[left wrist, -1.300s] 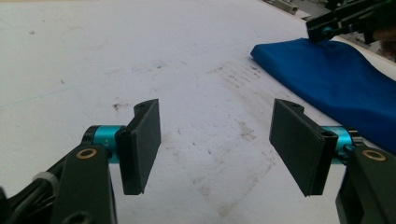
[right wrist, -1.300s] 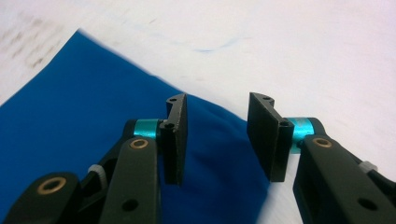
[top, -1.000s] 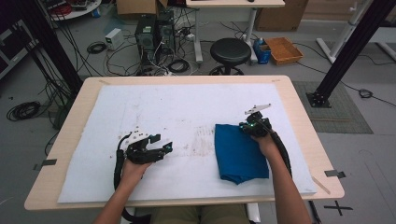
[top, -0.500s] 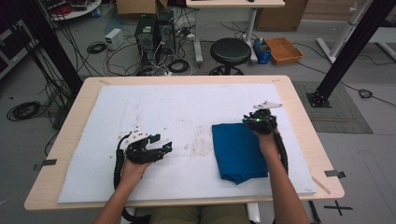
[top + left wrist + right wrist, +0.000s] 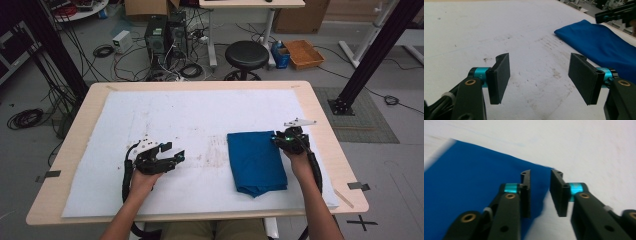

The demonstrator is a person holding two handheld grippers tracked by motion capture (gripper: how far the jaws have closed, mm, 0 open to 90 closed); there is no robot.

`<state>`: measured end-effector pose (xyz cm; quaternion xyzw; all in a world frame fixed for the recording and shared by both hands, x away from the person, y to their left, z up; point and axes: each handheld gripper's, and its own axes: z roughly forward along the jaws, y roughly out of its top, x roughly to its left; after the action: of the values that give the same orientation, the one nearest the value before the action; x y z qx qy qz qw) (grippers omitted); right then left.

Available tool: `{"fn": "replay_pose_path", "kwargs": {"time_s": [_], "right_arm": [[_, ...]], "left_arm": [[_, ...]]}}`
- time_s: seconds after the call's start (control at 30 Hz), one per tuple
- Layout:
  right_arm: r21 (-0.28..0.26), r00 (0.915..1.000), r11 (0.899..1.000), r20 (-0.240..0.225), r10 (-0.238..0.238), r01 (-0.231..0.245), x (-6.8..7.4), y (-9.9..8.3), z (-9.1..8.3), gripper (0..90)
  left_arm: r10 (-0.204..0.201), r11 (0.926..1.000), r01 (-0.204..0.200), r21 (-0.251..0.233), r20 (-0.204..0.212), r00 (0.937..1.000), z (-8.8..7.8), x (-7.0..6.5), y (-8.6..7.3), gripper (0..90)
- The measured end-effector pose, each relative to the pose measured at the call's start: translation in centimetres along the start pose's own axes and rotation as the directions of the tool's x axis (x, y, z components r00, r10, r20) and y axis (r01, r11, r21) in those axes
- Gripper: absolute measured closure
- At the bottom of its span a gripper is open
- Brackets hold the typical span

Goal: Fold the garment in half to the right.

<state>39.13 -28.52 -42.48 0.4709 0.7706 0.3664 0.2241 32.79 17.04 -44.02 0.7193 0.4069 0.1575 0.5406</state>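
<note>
- High view shows a folded blue cloth [image 5: 256, 161] lying flat on the white sheet [image 5: 175, 120] covering the bench [image 5: 320, 115], right of centre, its long axis running from the far side toward the person.
- Right tool [image 5: 289, 141] sits at the cloth's far right corner, just beside its edge. Its jaws have just been opening and stand slightly parted; in the right gripper view the right tool [image 5: 540, 176] has no fabric pinched between them, the corner lying just beyond the tips.
- Left tool [image 5: 172, 156] rests well apart from the cloth, which lies to its right; its jaws gape wide around nothing.
- Right hand is clearly the nearer one for any next grasp.
- No containers stand on the bench.
</note>
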Motion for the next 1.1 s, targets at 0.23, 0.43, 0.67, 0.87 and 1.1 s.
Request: {"fn": "replay_pose_path", "kwargs": {"time_s": [0.23,0.43,0.67,0.87,1.1], "right_arm": [[-0.066,0.9382,0.993,-0.326,-0.115,0.099,6.8,-1.1,-3.2,71.7],[0.049,0.8662,0.961,-0.448,-0.221,0.271,11.9,-3.3,-2.3,82.2],[0.051,0.8439,0.962,-0.495,-0.208,0.267,13.4,-3.7,-1.6,72.8],[-0.004,0.9283,0.991,-0.350,-0.125,0.131,8.7,-3.6,-4.6,71.5],[0.077,0.9809,0.995,-0.188,-0.051,0.066,3.7,-7.4,-6.1,75.6]], "left_arm": [[0.006,1.0000,-0.006,0.007,0.001,1.0000,0.0,-0.2,0.0,34.0],[0.011,0.9999,-0.012,0.009,0.003,0.9999,-0.1,-0.4,0.1,34.0],[0.010,0.9999,-0.010,0.012,0.000,0.9999,0.0,-0.2,0.1,34.0],[0.010,0.9999,-0.010,0.010,-0.001,0.9999,-0.1,-0.2,0.1,34.0],[0.007,1.0000,-0.007,-0.004,-0.009,0.9999,-0.1,-0.2,0.1,34.0]]}}
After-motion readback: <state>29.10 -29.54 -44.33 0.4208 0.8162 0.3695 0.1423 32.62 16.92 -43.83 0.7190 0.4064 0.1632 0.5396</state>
